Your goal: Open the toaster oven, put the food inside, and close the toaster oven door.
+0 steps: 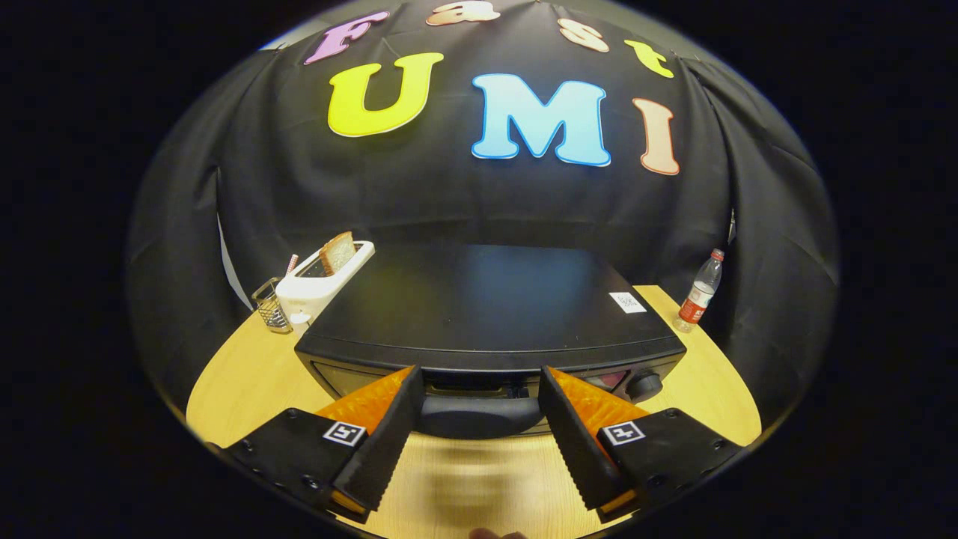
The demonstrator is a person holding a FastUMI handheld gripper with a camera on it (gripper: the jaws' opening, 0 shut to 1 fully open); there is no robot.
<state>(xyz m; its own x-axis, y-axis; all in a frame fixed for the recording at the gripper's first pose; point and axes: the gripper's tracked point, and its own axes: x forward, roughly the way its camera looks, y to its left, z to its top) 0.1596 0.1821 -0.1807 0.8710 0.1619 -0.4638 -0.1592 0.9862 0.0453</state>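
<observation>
A round, pale wooden table [247, 389] carries everything. The largest thing on it is the black toaster oven [486, 307], a low box with a smooth, faintly glossy top and rounded front corners; a small white sticker [627, 302] sits near its right rear corner, its print too small to read. The door looks closed, with a dark, rounded handle [479, 415] along its upper edge and a round black knob [644, 385] at the right of the front. The gripper [477, 430] is spread wide, holding nothing: its two ridged black fingers [385, 442] with orange side panels flank the handle, one at each end, though contact is unclear. Behind the oven's left rear corner stands a white plastic pop-up toaster [322, 281] with a slice of brown bread [338, 251] upright in its slot. Just beside that stands a small wire-mesh holder [271, 305] with a pink stick [291, 263] above it. Near the oven's right rear corner stands a clear plastic bottle [700, 292] with a red cap and red label, the writing illegible.
</observation>
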